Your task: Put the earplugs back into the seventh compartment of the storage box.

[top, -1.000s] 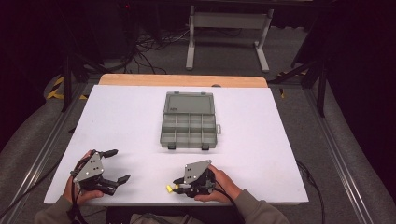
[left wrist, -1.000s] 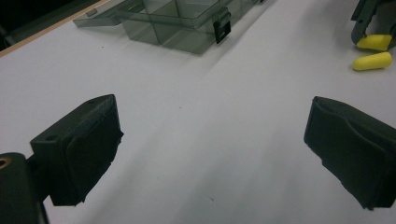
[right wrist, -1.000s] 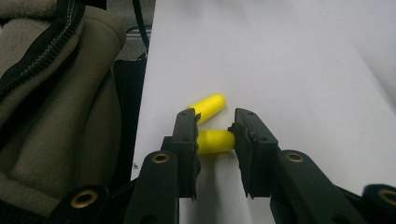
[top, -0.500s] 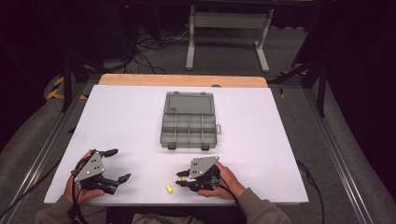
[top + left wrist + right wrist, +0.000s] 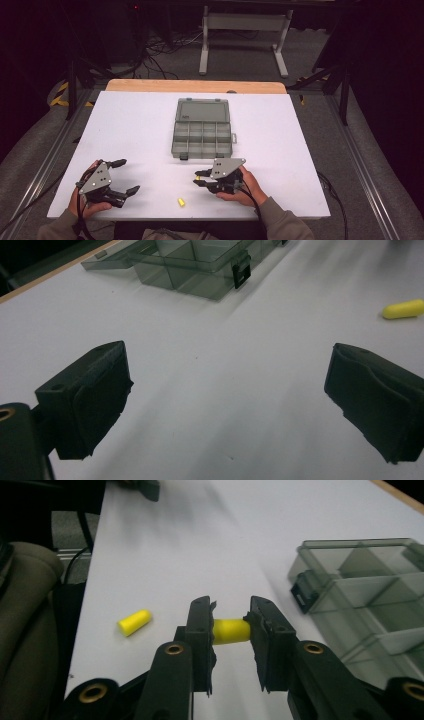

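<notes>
Right gripper (image 5: 231, 630) had a squishy yellow foam earplug (image 5: 230, 631) pinched between its pads, near the smoky translucent plastic organizer box (image 5: 370, 585). Left gripper (image 5: 227, 405) sat wide open, holding nothing.

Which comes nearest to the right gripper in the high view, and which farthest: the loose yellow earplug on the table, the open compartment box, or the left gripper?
Measured from the right gripper, which holds another yellow earplug:
1. Loose yellow earplug, just below and left of it, near the table's front edge.
2. Compartment box, straight beyond it, mid-table.
3. Left gripper, far over at the table's left front.
</notes>
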Demonstrator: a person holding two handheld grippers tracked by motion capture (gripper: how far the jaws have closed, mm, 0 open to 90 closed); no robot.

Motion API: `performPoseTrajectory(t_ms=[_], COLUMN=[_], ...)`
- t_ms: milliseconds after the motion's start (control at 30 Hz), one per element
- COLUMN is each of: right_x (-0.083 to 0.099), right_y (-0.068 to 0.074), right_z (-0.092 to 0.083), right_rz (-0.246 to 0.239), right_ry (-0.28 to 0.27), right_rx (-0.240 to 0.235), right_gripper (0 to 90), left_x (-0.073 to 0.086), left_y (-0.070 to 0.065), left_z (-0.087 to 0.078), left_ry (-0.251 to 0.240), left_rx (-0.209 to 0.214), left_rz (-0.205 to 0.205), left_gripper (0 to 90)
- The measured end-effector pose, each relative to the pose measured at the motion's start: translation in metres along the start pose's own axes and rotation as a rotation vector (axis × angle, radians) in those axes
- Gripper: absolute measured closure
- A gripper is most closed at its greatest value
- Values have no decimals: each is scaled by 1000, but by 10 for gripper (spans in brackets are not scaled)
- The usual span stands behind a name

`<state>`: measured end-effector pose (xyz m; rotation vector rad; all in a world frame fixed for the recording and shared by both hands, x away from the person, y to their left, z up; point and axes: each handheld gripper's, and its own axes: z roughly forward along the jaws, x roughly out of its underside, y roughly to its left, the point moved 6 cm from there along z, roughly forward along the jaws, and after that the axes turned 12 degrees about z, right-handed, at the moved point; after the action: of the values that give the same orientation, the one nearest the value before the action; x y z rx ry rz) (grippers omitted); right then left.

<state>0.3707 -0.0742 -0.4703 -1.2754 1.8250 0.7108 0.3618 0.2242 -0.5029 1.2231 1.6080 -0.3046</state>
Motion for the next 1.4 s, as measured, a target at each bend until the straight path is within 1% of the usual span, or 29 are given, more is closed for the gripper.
performPoseTrajectory(t_ms=[33,167,333,400,500,533,567,633,733,1000,1100,1300,1400], right_x=[-3,-6,-10,-11,-13,-13,-15,-15,-17,-21,-22,-23,-23], right_y=[-5,-15,-27,-33,-39,-39,-45,-46,-53,-63,-66,-75,-77], right_z=[-4,-9,-14,-15,-16,-16,-18,-18,-21,-24,-24,-23,-22], right_rz=[10,27,36,36,43,43,51,50,57,67,68,86,89], right_ry=[-21,-43,-58,-58,-64,-64,-74,-75,-84,-96,-99,-98,-99], right_rx=[16,45,81,102,119,119,130,134,154,181,191,211,217], right_gripper=[724,724,724,724,724,724,724,724,724,724,724,723,724], left_x=[0,0,-1,-1,-1,-1,-1,-2,-2,-2,-2,-1,-1], left_y=[0,1,2,2,1,1,2,1,1,1,1,1,1], left_z=[0,0,0,0,0,0,0,0,0,1,1,1,1], left_ry=[1,-3,-9,-11,-11,-11,-13,-15,-14,-12,-11,-9,-10], left_rx=[1,1,5,6,8,8,8,8,10,11,11,14,14], left_rz=[0,0,-1,-2,-1,-1,0,0,0,0,1,4,1], left_gripper=[52,53,53,53,53,52,53,53,53,53,53,53,53])
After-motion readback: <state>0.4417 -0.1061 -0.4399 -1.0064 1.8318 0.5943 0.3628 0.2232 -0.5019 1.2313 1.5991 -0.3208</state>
